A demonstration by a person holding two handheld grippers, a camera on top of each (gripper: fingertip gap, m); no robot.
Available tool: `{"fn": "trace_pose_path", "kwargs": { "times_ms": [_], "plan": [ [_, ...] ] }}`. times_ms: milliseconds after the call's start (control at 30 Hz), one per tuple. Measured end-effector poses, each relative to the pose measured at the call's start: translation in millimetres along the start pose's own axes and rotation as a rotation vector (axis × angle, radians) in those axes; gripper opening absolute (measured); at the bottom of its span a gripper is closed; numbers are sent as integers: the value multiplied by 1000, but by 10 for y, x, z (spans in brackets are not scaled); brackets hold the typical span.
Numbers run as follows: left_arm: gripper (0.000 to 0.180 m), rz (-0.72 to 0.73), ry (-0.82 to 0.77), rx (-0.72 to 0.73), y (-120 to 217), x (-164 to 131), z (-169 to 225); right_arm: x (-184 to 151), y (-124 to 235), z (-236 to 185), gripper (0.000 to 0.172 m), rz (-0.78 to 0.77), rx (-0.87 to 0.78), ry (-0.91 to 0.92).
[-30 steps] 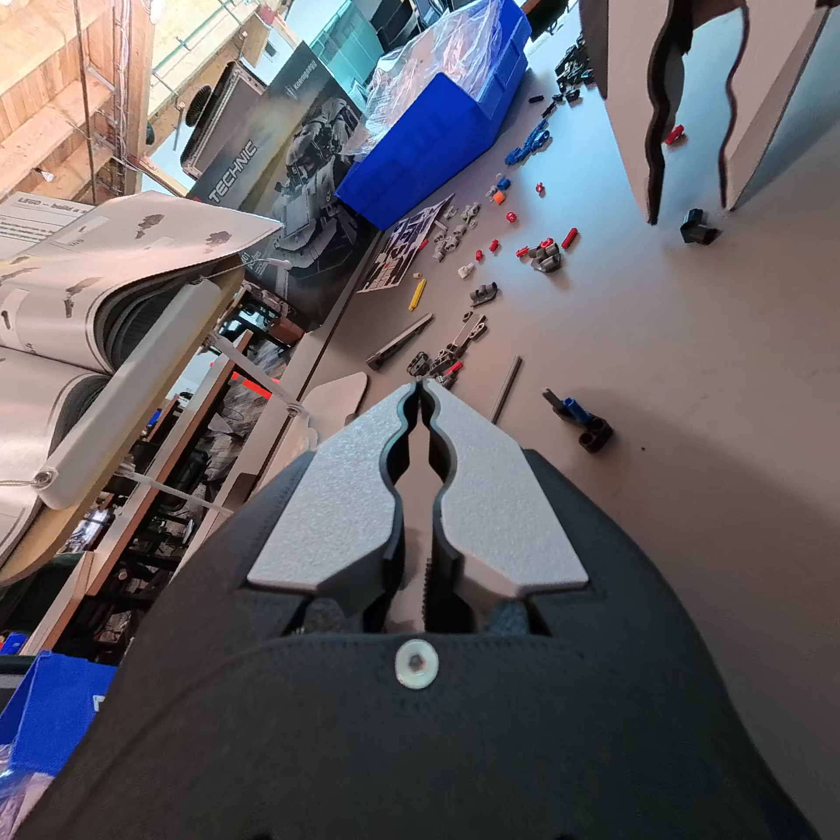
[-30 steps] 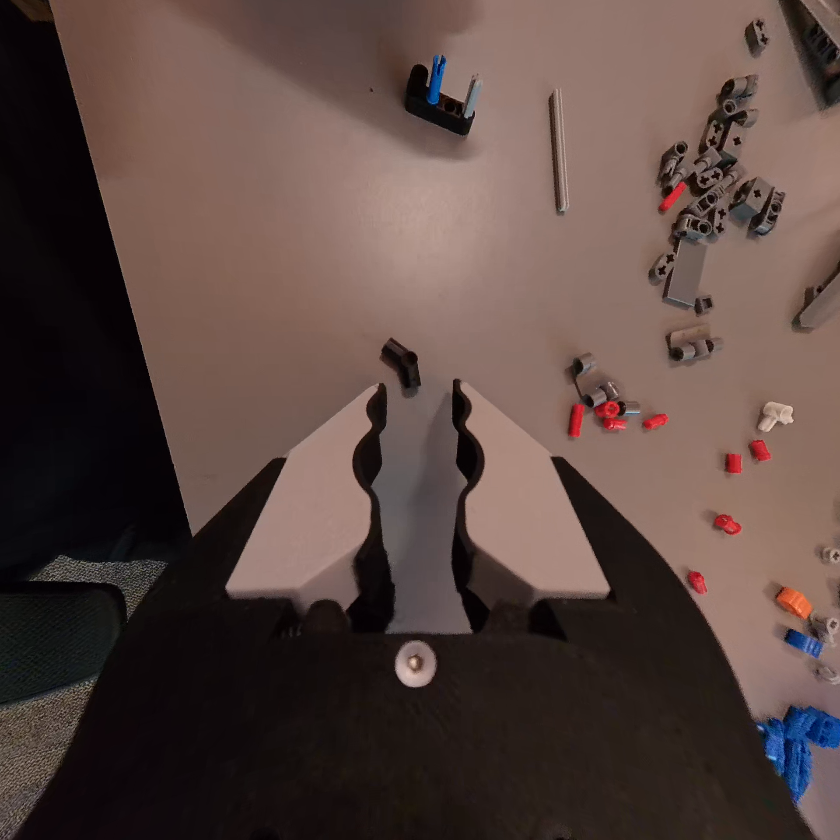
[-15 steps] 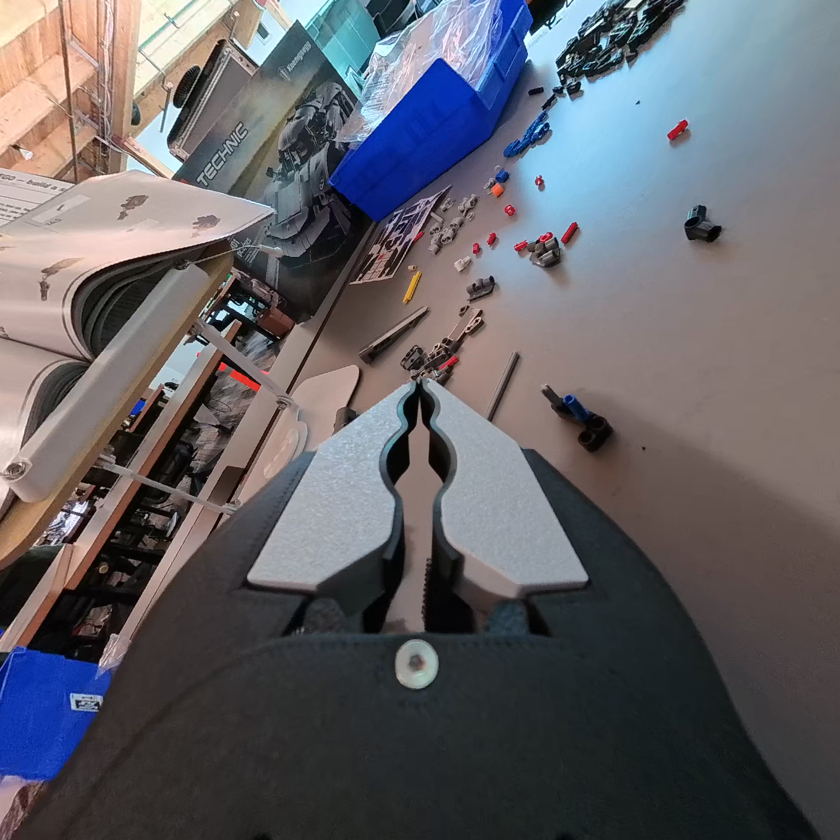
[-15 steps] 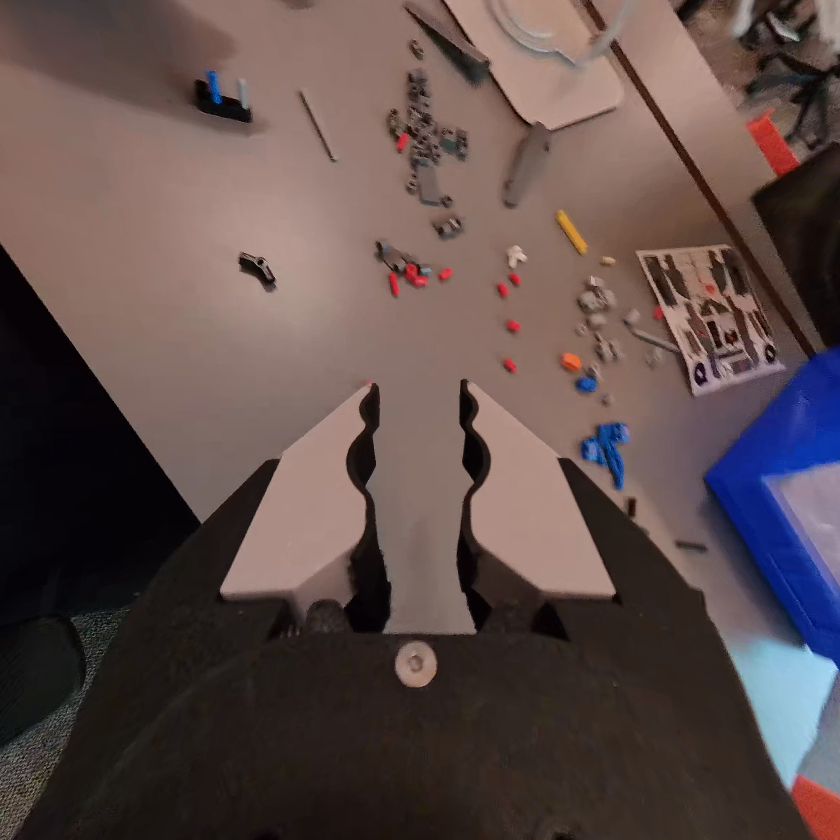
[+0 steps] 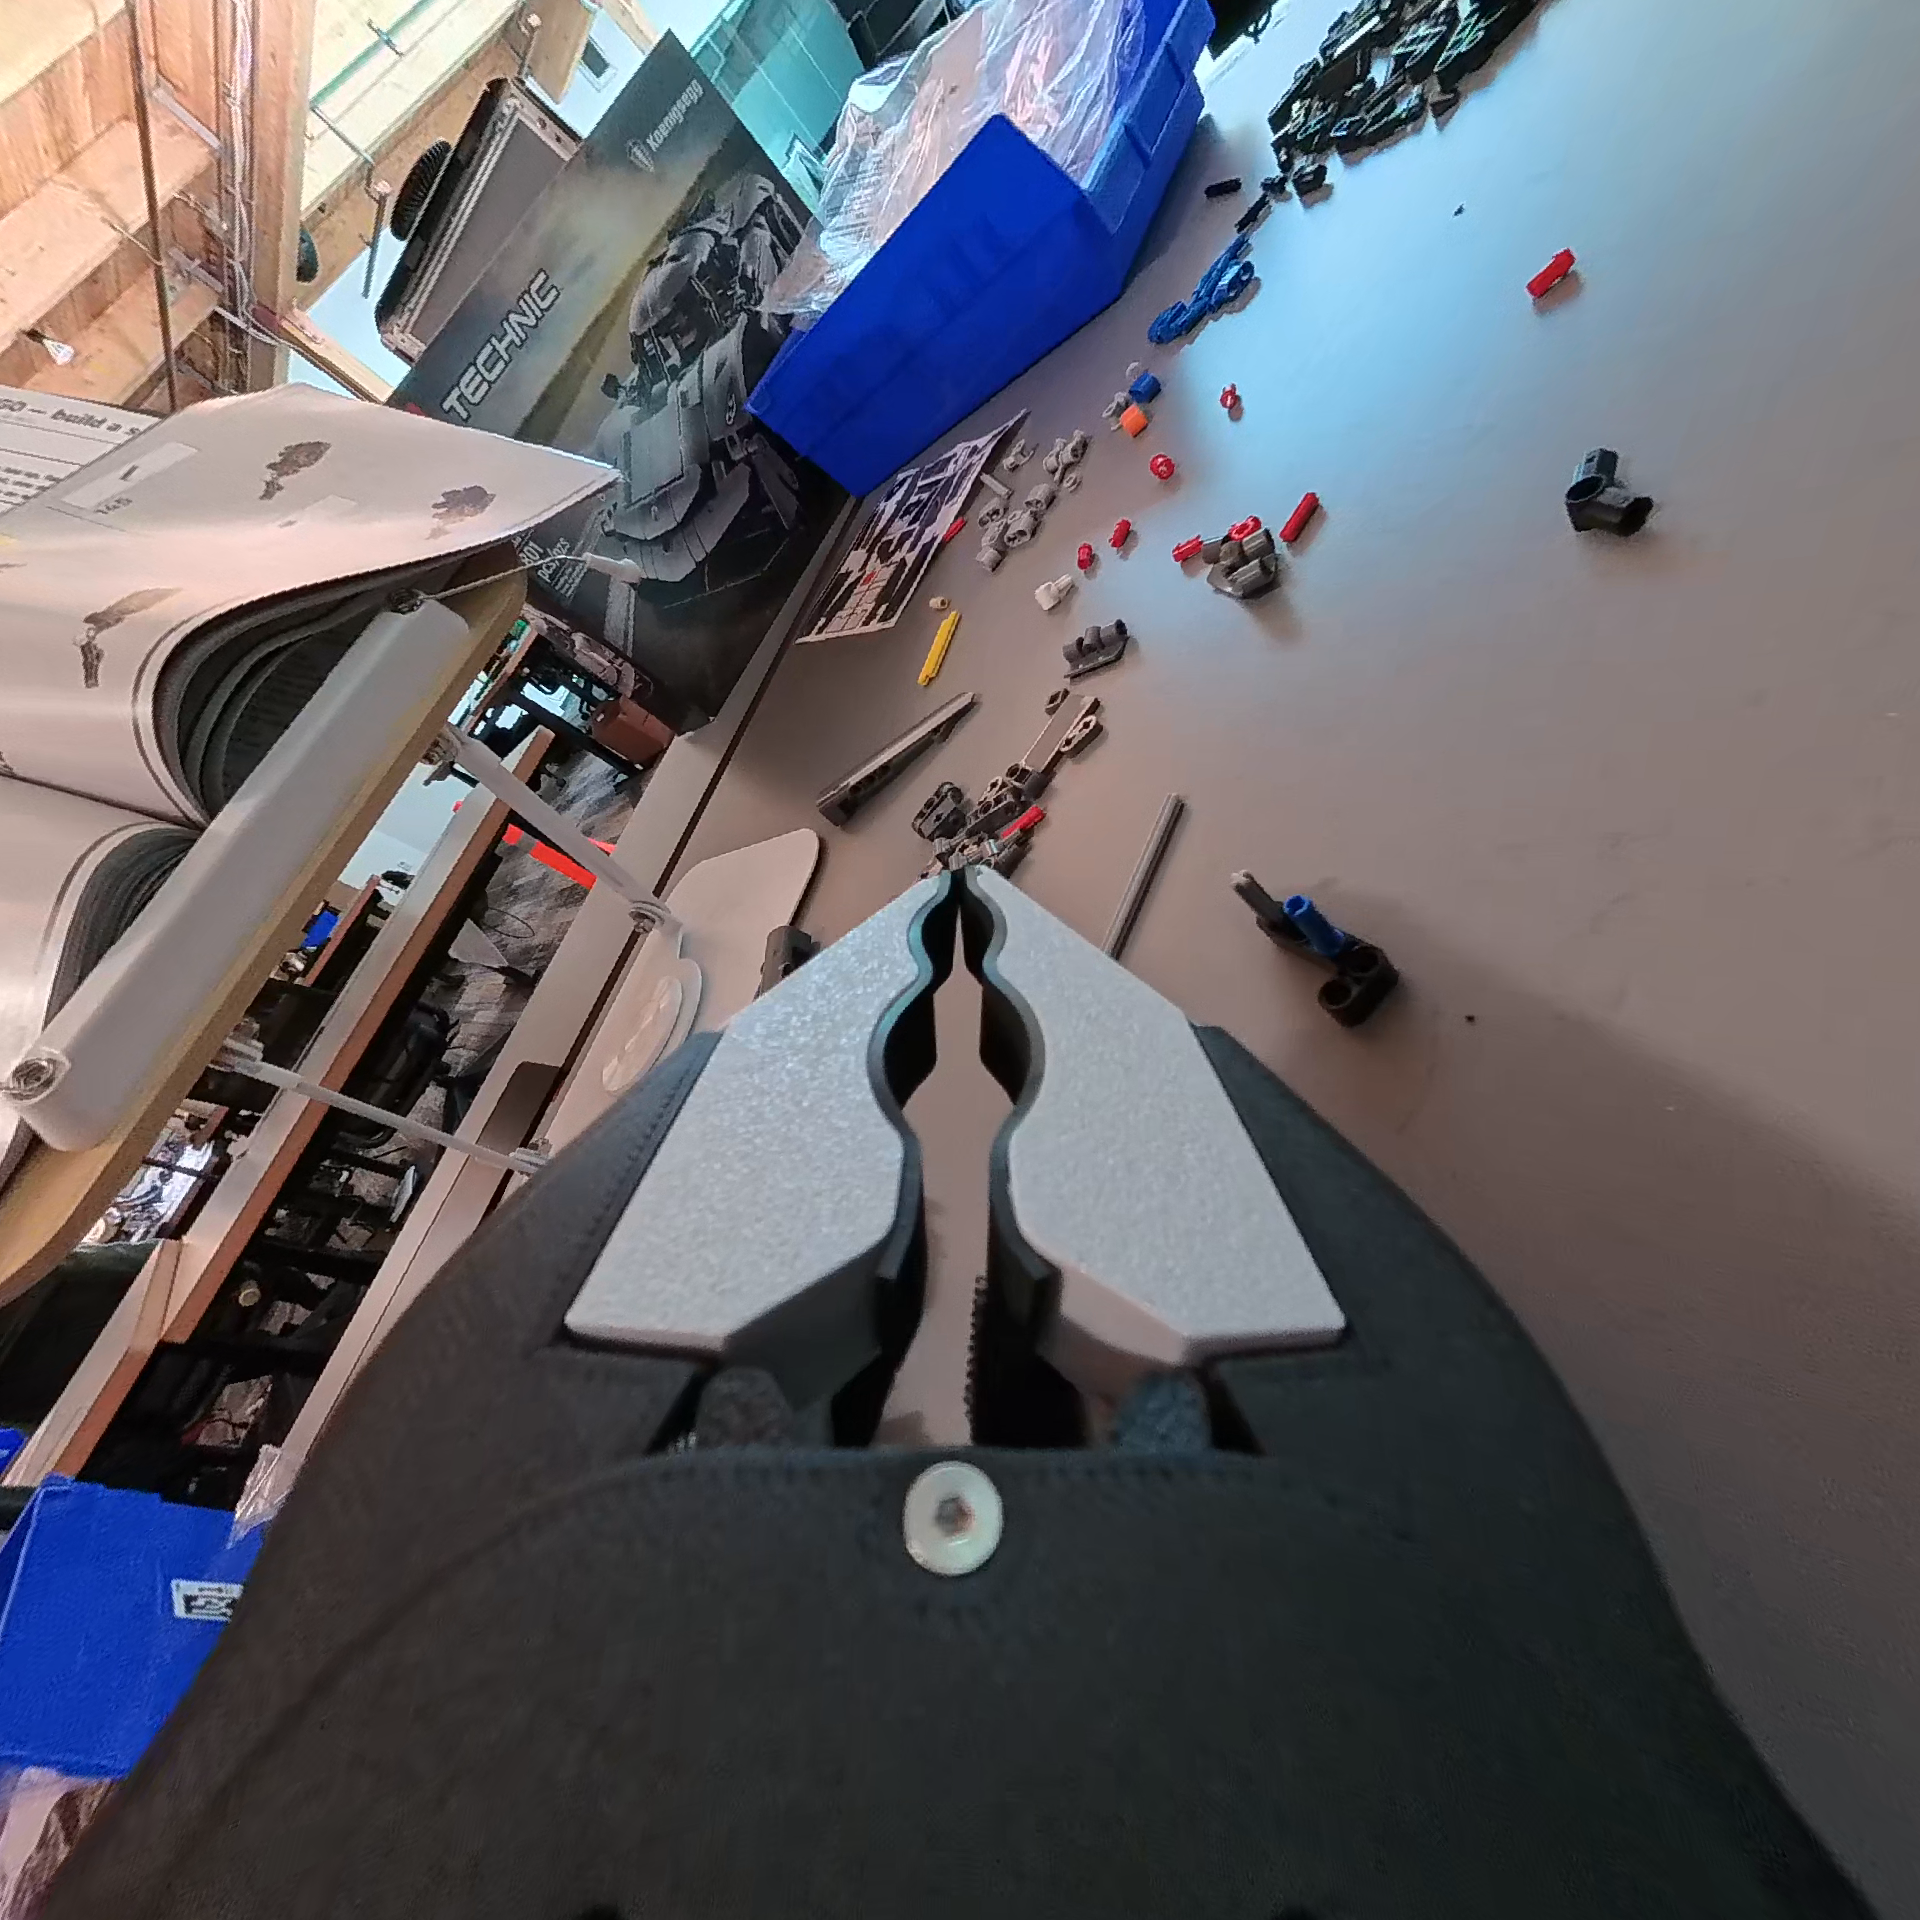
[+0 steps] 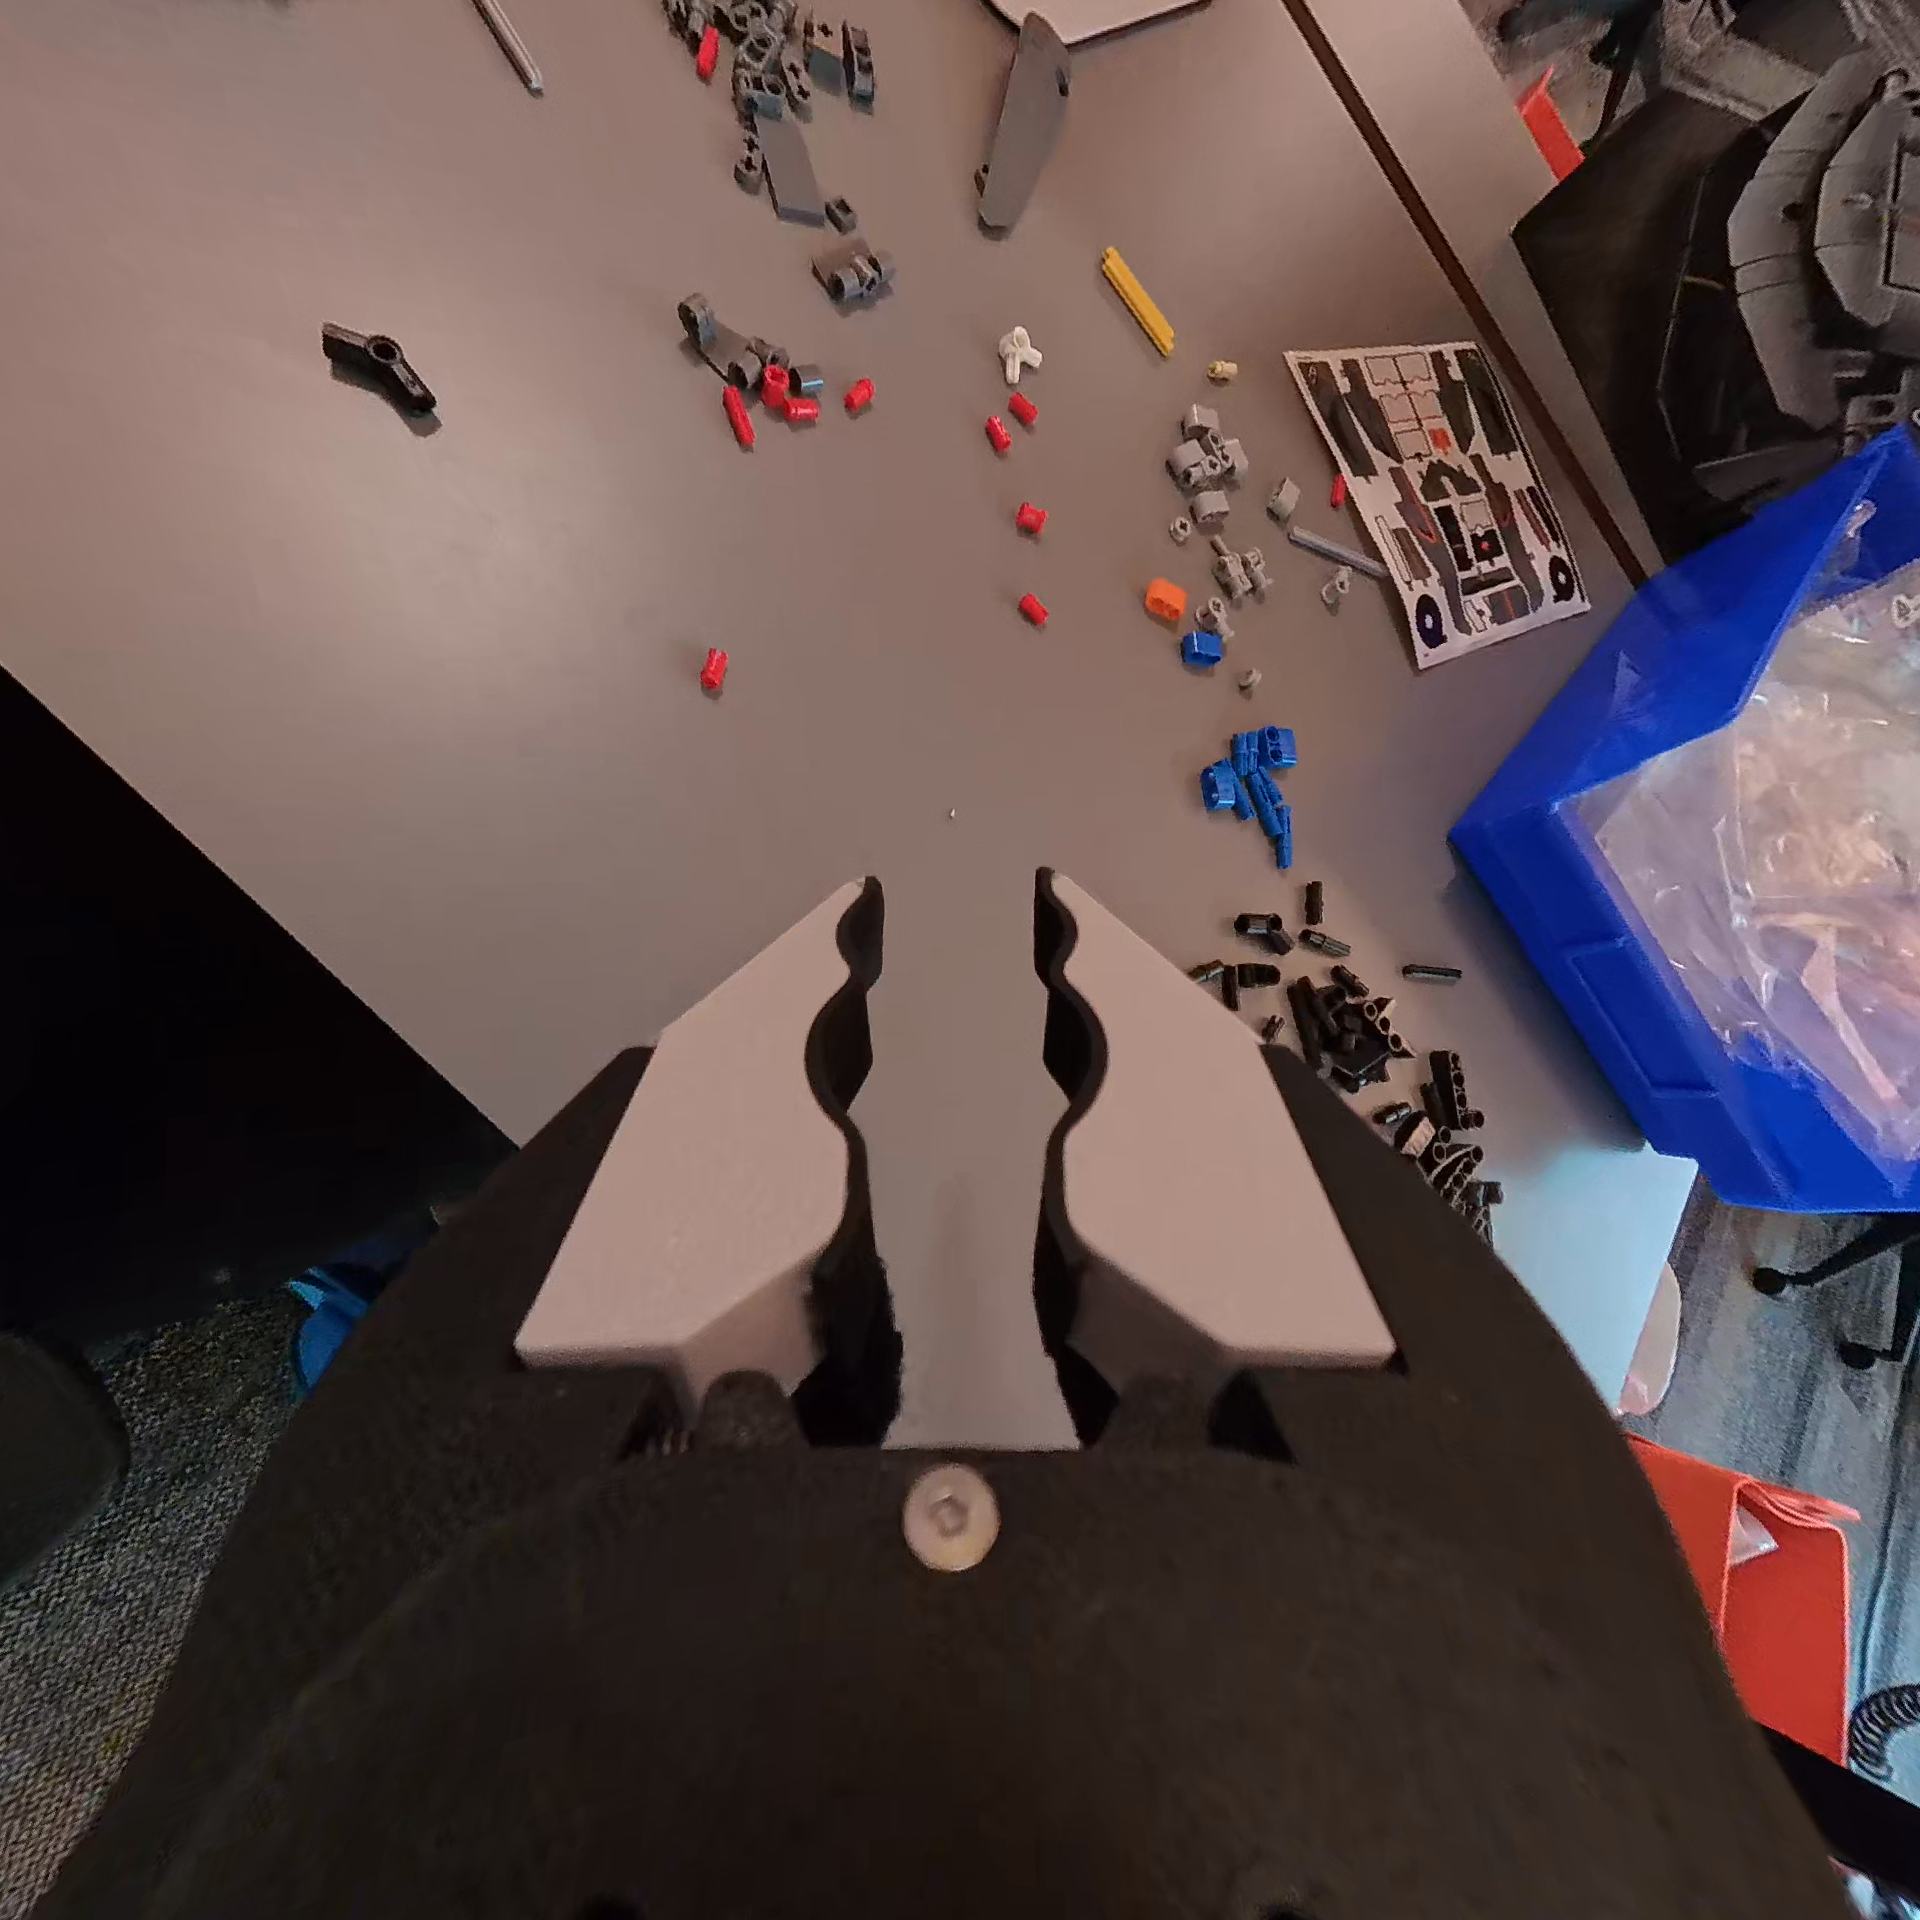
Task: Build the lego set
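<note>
Left wrist view: the left gripper [image 5: 958, 878] has its jaws together on nothing, above the worktop [image 5: 1558, 831], nearest a clump of grey pieces [image 5: 987, 816]. Right wrist view: the right gripper [image 6: 956, 883] has its jaws apart and bare, over open worktop near a heap of black pins [image 6: 1340, 1013].

I seem to be working in a workshop or hobby room: a grey bench [image 6: 520, 582] strewn with small toy-brick parts [image 6: 774, 390], a blue bin [image 6: 1621, 914] at its edge, cluttered shelving [image 5: 312, 1091] beyond the bench.
</note>
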State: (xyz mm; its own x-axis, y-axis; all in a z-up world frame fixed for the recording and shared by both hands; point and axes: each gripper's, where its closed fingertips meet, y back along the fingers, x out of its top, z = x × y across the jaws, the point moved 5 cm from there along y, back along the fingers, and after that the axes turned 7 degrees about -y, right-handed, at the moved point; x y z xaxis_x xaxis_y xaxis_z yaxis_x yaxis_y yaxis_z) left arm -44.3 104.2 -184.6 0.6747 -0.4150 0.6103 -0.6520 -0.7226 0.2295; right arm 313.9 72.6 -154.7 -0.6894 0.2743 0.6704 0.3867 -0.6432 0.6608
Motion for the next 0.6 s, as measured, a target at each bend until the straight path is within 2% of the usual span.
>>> {"fn": "trace_pose_path", "kwargs": {
  "times_ms": [600],
  "plan": [
    [0, 11, 1, -5, 12, 19, 7, -72, 15, 48, 25, -42, -34, 0]
  ]
}}
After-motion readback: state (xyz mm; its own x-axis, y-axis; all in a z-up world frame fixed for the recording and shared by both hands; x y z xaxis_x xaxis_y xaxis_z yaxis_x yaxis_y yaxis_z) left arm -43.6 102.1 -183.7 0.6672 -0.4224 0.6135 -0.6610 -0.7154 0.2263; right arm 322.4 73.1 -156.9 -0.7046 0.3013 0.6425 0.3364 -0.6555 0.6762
